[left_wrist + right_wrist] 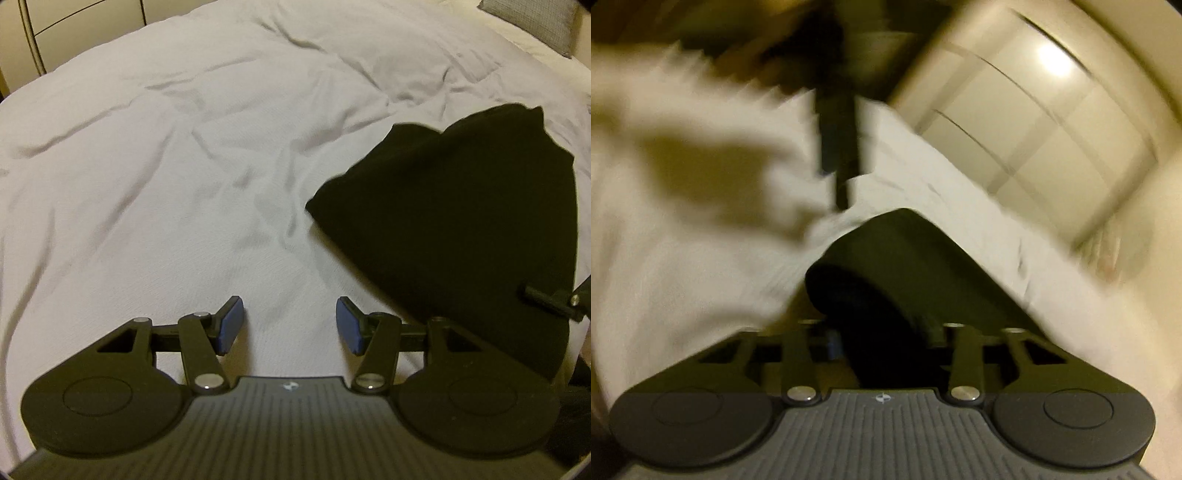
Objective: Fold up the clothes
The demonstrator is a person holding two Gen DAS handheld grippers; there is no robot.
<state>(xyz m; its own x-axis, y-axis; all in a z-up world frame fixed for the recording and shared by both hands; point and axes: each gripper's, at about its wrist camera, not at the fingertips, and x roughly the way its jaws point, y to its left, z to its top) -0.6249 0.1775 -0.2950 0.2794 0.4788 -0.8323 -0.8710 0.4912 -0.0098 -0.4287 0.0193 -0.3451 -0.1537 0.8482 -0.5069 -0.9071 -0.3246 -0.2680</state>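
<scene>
A black garment (pixel 461 221) lies bunched on the right side of the white duvet (pixel 166 184), its far edge raised in a peak. My left gripper (pixel 290 325) hovers low over bare duvet just left of the garment. It is open, with nothing between its blue pads (pixel 231 326). In the blurred right wrist view, a thick fold of the black garment (pixel 901 266) fills the gap of my right gripper (pixel 886 343) and hides most of its fingers, which appear shut on it. A black part of the right gripper (pixel 554 299) shows at the garment's near right edge.
The wrinkled duvet spreads wide to the left and far side. A grey pillow (pixel 535 14) lies at the far right corner. Pale drawers (pixel 74 22) stand beyond the bed's far left edge, also blurred as drawers (pixel 1034 129). A dark blurred shape (pixel 836 129) hangs ahead.
</scene>
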